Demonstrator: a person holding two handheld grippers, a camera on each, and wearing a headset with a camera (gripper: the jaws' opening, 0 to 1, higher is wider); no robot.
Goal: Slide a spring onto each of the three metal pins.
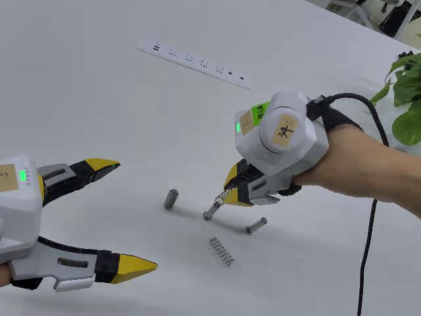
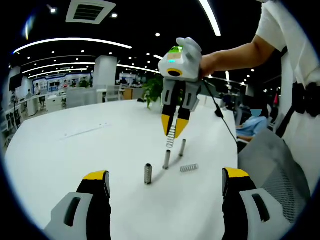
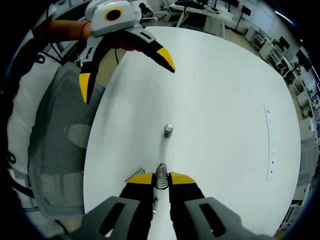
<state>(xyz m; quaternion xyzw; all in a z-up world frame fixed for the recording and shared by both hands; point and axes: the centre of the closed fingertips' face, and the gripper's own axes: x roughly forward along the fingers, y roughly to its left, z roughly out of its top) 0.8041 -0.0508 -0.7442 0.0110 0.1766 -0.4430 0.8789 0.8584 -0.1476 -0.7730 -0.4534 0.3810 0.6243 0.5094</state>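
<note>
Three short metal pins stand on the white table (image 1: 99,85). The left pin (image 1: 171,199) wears a spring; it also shows as the pin (image 2: 148,173) and the pin (image 3: 168,131). My right gripper (image 1: 231,189) is shut on a spring (image 1: 225,195), tilted just above the middle pin (image 1: 212,211). The left gripper view shows that spring (image 2: 171,136) hanging over the bare middle pin (image 2: 166,159), with the third pin (image 2: 182,147) bare behind. A loose spring (image 1: 222,251) lies flat near the third pin (image 1: 256,225). My left gripper (image 1: 125,217) is open and apart, at the lower left.
A white power strip (image 1: 194,64) lies at the back of the table. A green plant (image 1: 404,92) stands at the right edge, and a black cable (image 1: 368,230) runs down from the right hand. A mesh chair (image 3: 60,140) stands beside the table.
</note>
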